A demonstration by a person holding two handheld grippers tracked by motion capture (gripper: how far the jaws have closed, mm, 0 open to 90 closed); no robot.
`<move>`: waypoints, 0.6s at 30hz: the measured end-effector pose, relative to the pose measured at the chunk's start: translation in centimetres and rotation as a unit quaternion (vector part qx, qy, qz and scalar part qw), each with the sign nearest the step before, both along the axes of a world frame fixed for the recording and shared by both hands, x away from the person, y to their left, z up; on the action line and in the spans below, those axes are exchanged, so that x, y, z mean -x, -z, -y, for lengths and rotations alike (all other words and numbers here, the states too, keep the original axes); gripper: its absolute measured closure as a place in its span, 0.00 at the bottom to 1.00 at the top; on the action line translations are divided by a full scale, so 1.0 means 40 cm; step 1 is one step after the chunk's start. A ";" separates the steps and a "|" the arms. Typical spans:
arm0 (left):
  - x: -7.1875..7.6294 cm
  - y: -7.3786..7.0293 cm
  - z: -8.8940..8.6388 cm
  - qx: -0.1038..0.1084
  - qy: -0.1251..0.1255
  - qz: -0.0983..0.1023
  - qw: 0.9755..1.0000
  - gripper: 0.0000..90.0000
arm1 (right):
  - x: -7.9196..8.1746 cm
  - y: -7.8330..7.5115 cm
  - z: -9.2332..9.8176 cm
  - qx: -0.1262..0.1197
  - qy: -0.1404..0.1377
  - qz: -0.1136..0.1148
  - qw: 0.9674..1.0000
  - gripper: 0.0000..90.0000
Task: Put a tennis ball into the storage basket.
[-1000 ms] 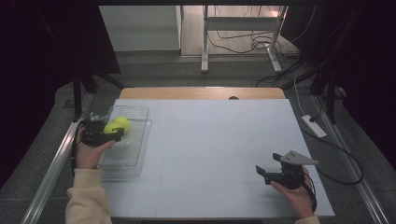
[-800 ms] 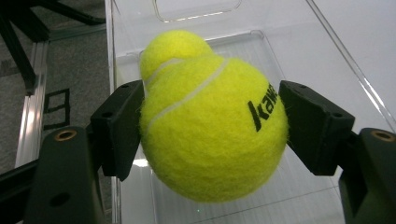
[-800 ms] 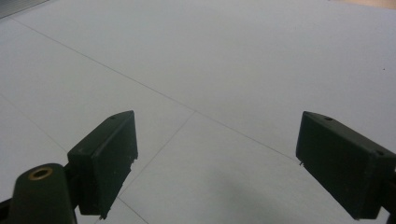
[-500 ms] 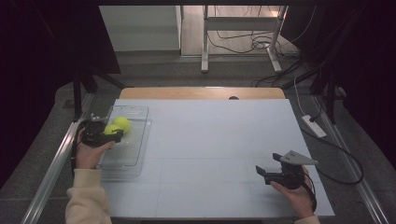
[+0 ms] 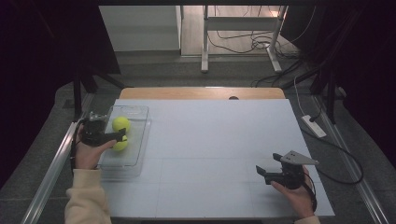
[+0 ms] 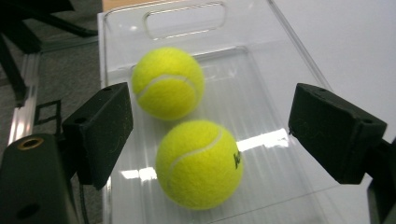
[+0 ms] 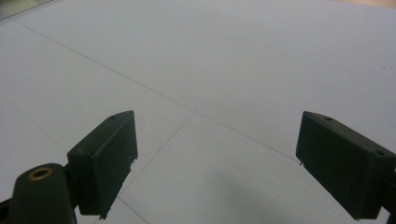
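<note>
Now the left gripper [image 6: 208, 135] hangs over the clear plastic tray [image 6: 299, 65] at the table's nine o'clock edge, its jaws having just been opening, and they stand released around the nearer tennis ball [image 6: 200, 163] without the pads pressing it. Seen along that gripper's own jaws, this ball sits between the two black pads, closer to the left one, with a clear gap to the right pad at three o'clock. The second tennis ball [image 6: 168, 83] lies at about eleven o'clock from the first, just beyond the left pad's tip, and the two balls are touching or nearly so. Both rest on the tray's floor.

From the high view the left gripper [image 5: 122, 136] points toward three o'clock, with one ball [image 5: 121, 123] at its twelve o'clock side and the other ball [image 5: 121, 144] at its tip.

Both balls are bright yellow-green and fuzzy, each with a curved white seam. The nearer one carries small black lettering on its right side, too little of it showing to read. The tray is see-through, with a cut-out handle slot at its far end.

Well apart, at the table's [image 5: 210, 140] five o'clock corner, the right gripper [image 5: 264, 171] rests in the person's right hand [image 5: 294, 193], its jaws [image 7: 215, 163] spread wide and released over bare white tabletop.
</note>
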State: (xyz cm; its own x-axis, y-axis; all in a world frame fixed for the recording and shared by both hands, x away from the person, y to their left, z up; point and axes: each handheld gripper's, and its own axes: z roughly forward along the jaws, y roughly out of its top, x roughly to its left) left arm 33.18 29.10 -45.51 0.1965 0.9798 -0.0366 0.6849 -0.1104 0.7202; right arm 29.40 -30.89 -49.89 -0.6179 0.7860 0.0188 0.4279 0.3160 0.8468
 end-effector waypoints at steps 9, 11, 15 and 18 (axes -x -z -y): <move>0.004 -0.002 0.011 0.016 0.024 0.008 1.000 0.16 | -0.009 0.002 0.003 -0.004 -0.006 -0.002 1.000 0.14; 0.007 -0.005 0.014 0.024 0.032 0.012 0.999 0.16 | -0.011 0.003 0.003 -0.003 -0.005 -0.003 1.000 0.14; 0.013 -0.010 0.021 0.049 0.049 0.022 0.997 0.16 | -0.016 0.005 0.004 -0.004 -0.006 -0.004 1.000 0.14; 0.017 -0.013 0.033 0.061 0.065 0.026 0.996 0.16 | -0.015 0.003 0.006 -0.005 -0.003 -0.002 1.000 0.14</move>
